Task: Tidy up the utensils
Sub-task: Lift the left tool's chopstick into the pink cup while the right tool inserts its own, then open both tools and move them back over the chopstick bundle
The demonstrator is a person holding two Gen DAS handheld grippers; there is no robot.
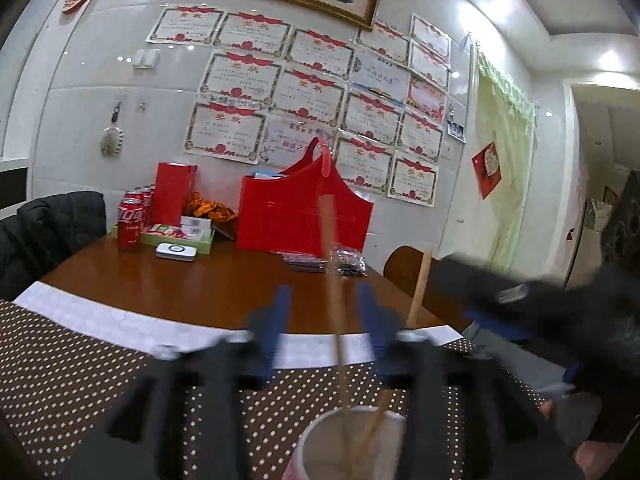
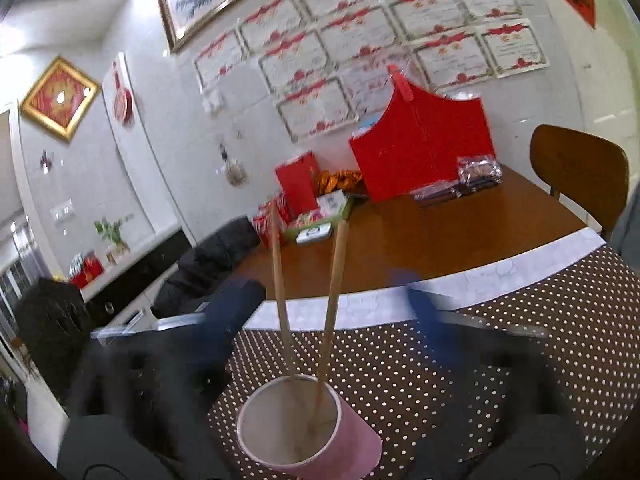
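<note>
Pink cup [image 2: 308, 432] at 6 o'clock on the dotted mat [image 2: 520, 320], 2 chopsticks [image 2: 334, 280] inside; left gripper [image 1: 322, 304] and right gripper [image 2: 332, 300] both open, empty; a nudge could tip it.

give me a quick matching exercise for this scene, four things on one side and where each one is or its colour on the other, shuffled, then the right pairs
Things:
1. chopsticks
2. paper cup
3. red basket
4. soda cans

Descriptions:
A. far edge of the wooden table, by the wall of certificates, with a tall handle
B. pink outside, white inside, on the dotted mat
C. standing in the cup, leaning apart
D. red, grouped at the far left of the table beside a dark jacket

Pairs: 1-C, 2-B, 3-A, 4-D
</note>
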